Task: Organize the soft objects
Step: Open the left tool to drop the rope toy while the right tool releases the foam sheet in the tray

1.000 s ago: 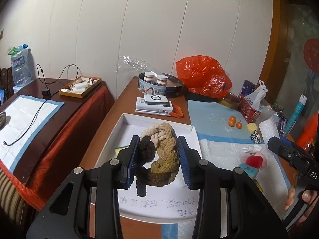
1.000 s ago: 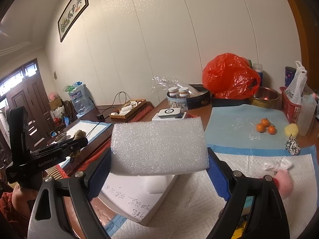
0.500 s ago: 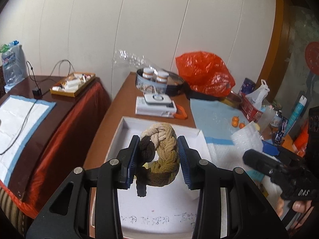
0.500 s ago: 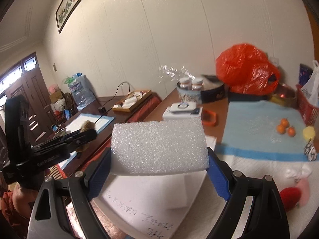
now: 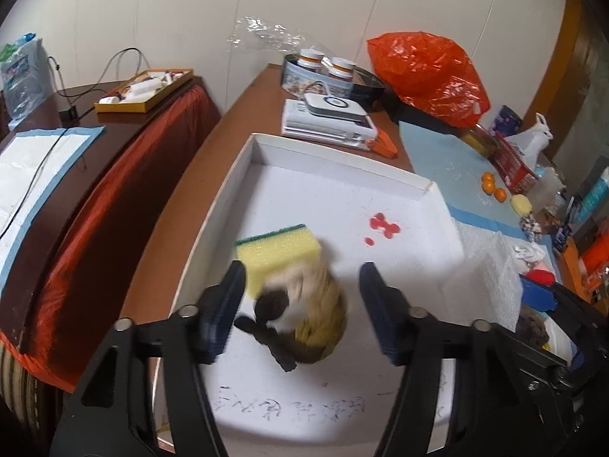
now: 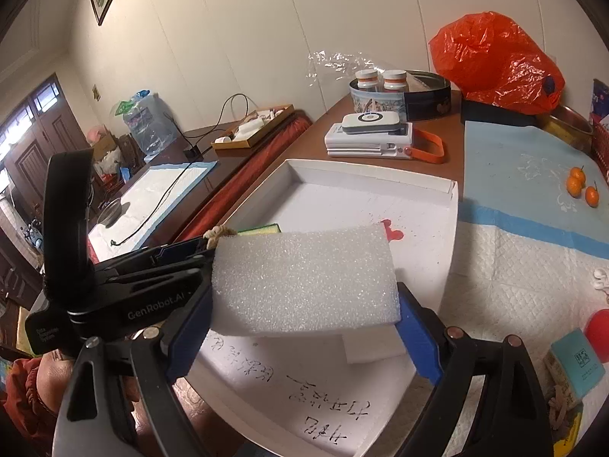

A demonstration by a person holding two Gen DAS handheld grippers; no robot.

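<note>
A brown and tan braided knit band [image 5: 312, 312] lies blurred in the white foam tray [image 5: 342, 167], against a yellow sponge with a green top [image 5: 278, 251]. My left gripper [image 5: 301, 270] straddles the band. Its jaws are opening, and neither pad touches the band. My right gripper [image 6: 304, 297] is shut on a white foam block [image 6: 304, 282] above the tray's [image 6: 373, 177] near half. Its jaws are starting to open, while both pads are still against the block's ends. In the right wrist view the left gripper's body [image 6: 152, 266] crosses in from the left.
Red stains [image 5: 384, 226] mark the tray floor. Behind the tray sit stacked power banks [image 5: 331, 122], a tin with bottles [image 5: 327, 72] and an orange bag [image 5: 426, 72]. On the padded mat to the right lie tangerines [image 6: 580, 184], a red ball [image 6: 597, 331] and a teal box [image 6: 574, 361].
The left gripper has sunk toward the tray and let go of the knit band, which has dropped beside the sponge. The right gripper has carried the foam block lower over the tray.
</note>
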